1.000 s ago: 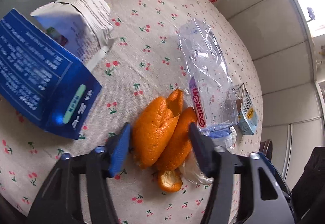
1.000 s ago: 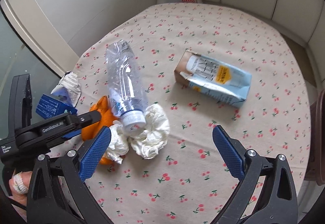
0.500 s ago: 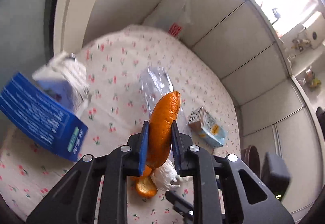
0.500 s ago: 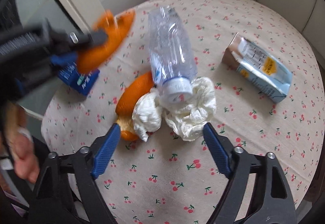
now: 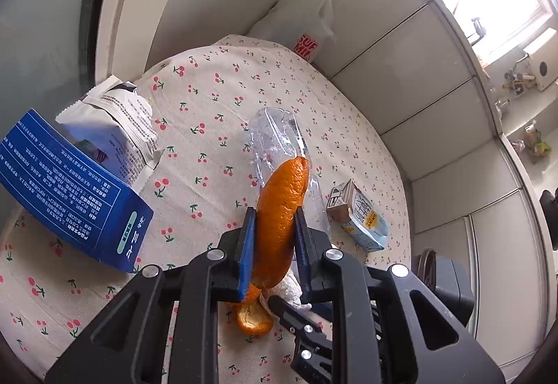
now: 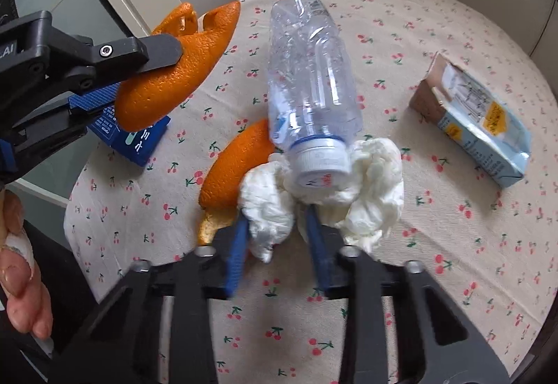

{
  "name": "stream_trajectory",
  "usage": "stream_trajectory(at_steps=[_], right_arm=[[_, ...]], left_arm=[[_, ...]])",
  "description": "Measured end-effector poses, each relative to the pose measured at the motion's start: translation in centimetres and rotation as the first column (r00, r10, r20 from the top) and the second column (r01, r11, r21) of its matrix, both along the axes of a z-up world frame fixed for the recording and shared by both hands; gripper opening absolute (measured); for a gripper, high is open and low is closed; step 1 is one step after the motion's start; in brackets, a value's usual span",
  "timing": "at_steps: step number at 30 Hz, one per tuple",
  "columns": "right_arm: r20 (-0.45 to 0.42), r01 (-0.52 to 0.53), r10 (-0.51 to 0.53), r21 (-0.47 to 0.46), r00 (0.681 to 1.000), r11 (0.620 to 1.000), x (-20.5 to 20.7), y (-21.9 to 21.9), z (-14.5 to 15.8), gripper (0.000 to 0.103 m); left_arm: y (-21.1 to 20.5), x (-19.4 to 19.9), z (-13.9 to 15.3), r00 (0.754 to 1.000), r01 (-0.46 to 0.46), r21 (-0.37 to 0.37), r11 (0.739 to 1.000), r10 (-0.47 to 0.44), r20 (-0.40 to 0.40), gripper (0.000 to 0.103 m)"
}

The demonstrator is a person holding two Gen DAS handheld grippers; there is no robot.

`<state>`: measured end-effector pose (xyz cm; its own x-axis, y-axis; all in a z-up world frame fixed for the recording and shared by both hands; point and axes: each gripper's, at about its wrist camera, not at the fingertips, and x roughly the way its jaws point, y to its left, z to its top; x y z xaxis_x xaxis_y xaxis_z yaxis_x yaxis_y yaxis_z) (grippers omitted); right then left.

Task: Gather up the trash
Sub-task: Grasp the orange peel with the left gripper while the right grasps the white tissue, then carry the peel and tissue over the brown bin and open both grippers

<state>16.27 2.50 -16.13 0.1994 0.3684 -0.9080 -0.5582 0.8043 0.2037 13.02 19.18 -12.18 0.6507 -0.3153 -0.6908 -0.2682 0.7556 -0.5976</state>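
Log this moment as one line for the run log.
left tongs: shut on orange peel, lifted | right tongs: closing around crumpled tissue | bottle, milk carton: on table

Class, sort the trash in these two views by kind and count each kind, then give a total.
Orange peel pieces: 2, held and lying
Plastic bottle: 1
Crumpled tissues: 2
Drink carton: 1
Blue box: 1
Snack packet: 1
Total: 8
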Motion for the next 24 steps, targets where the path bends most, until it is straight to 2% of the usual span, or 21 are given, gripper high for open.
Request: stream_trajectory(at_steps=[5, 14, 24], right_arm=[[0.013, -0.009, 0.008, 0.018, 1.000, 1.000, -0.3, 0.0, 0.4, 0.020], [0.061, 0.006, -0.010, 0.059, 0.998, 0.998, -1.4, -2.1, 3.0, 0.020], [0.133, 0.134, -0.139, 0.050, 0.981, 0.990, -2.0, -7.5, 5.2, 0.020]], left_arm=[[0.0, -0.1, 0.1, 1.000, -0.007, 0.004, 1.000, 0.007, 0.002, 0.021], [-1.2, -0.6, 0.6, 1.000, 0.007, 0.027, 1.000, -0.007, 0.014, 0.021], [-5.2, -0.5, 1.2, 0.997, 0.080, 0.053, 0.995, -0.081, 0.014, 0.021]])
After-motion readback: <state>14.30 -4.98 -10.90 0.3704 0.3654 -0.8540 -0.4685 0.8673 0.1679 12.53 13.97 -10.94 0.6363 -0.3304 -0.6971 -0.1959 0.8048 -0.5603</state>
